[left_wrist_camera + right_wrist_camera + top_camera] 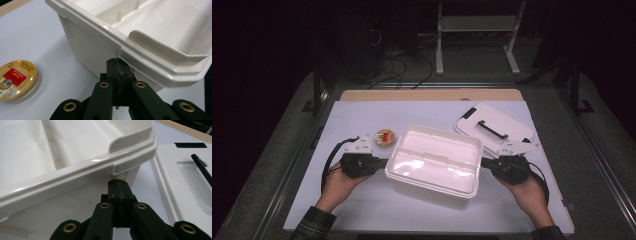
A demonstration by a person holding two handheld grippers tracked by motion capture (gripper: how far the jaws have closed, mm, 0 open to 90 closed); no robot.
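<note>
High view: white plastic bin, open top, sits mid-worktop on the pale sheet, slightly skewed. Left tool comes in from the left, tip under the rim at the bin's left end; right tool mirrors it at the right end. Each is held by a hand, left hand and right hand, forearms entering from the bottom edge. Round gold tin with a red label lies just beside the bin's far-left corner, close to the left tool's grey plate. White lid with a black handle lies flat beyond the right tool, near the bin's far-right corner but apart from it.

Left gripper view: jaws pressed together, nothing pinched between them, tip tucked right below the bin's overhanging rim against the side wall; real contact hard to confirm. Gold tin at lower left on the worktop, well clear of the jaws.

Right gripper view: same story, jaws closed flat on each other, empty, tip just under the rim near the bin's corner. Lid lies to the right, its black handle partly in frame.
</note>
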